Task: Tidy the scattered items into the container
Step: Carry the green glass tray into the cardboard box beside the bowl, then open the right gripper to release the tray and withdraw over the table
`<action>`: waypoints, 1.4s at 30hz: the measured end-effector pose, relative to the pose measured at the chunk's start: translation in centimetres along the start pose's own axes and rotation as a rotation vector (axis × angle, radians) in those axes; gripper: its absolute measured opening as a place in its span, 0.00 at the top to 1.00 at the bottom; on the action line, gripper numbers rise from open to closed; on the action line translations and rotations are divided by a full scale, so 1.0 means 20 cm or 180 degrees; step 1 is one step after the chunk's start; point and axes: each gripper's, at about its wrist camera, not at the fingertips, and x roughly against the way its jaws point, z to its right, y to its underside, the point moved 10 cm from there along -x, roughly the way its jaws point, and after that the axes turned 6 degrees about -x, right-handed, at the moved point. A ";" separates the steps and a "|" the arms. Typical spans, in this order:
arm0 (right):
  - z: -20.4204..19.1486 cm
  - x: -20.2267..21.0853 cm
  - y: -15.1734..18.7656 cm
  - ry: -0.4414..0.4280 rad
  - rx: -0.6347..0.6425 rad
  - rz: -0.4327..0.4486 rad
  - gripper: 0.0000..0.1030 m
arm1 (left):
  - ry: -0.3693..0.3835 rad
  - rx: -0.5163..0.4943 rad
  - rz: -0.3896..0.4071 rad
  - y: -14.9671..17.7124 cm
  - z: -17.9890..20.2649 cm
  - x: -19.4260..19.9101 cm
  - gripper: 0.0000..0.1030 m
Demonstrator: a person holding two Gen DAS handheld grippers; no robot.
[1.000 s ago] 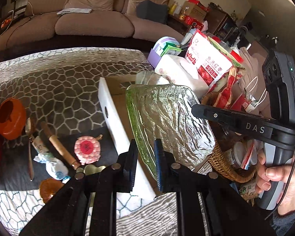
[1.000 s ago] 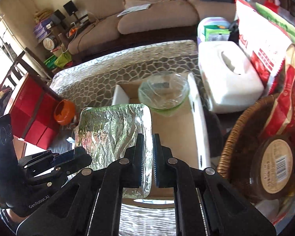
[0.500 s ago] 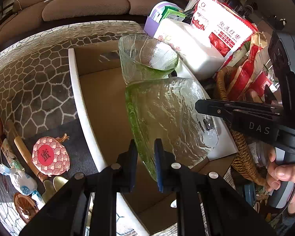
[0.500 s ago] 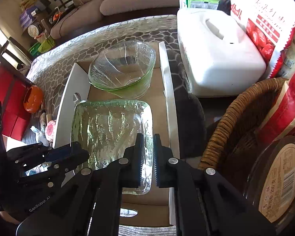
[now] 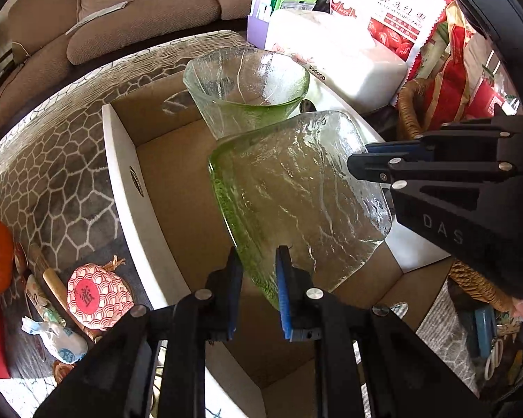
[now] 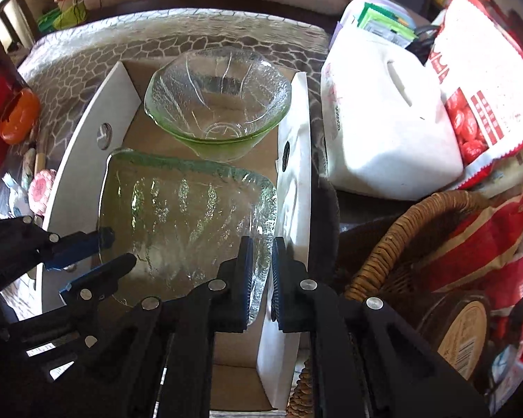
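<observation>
While the sun shines hard on the table, its grey cloth [image 5: 62, 160] with a white stone pattern looks bright and shiny. On it sits an open cardboard box [image 6: 87, 132] with white sides. A round green glass bowl [image 6: 219, 104] stands at the far end of the box. A flat green glass plate [image 5: 296, 191] is down inside the box, just in front of the bowl.

Both claws are on the plate. The left gripper [image 5: 258, 289] has one edge of the plate between its pads, and its jaws are opening a little. The right gripper [image 6: 261, 275] is pinched tight on the other edge.

Behind the table is a brown sofa [image 5: 139, 10]. A white tissue box [image 6: 383, 122], red snack bags [image 6: 477, 104] and a woven basket [image 6: 418, 237] crowd the right side. The small things left of the box are partly cut off and hard to name.
</observation>
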 end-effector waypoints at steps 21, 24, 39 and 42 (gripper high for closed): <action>0.01 0.21 -0.01 -0.0613 -0.0506 0.0356 0.98 | 0.0593 0.0734 0.0430 -0.08 -0.18 0.21 0.76; 0.02 0.21 -0.01 -0.0667 -0.0585 0.0363 0.98 | 0.0558 0.0751 0.0538 -0.04 -0.28 0.32 0.64; -0.45 0.51 0.11 -0.1251 -0.0386 0.0522 0.85 | 0.0075 0.1090 0.0505 0.78 -0.91 0.72 0.44; -0.69 0.56 0.16 -0.1424 -0.0226 0.0490 0.79 | -0.0020 0.1232 0.0388 0.97 -1.01 0.72 0.44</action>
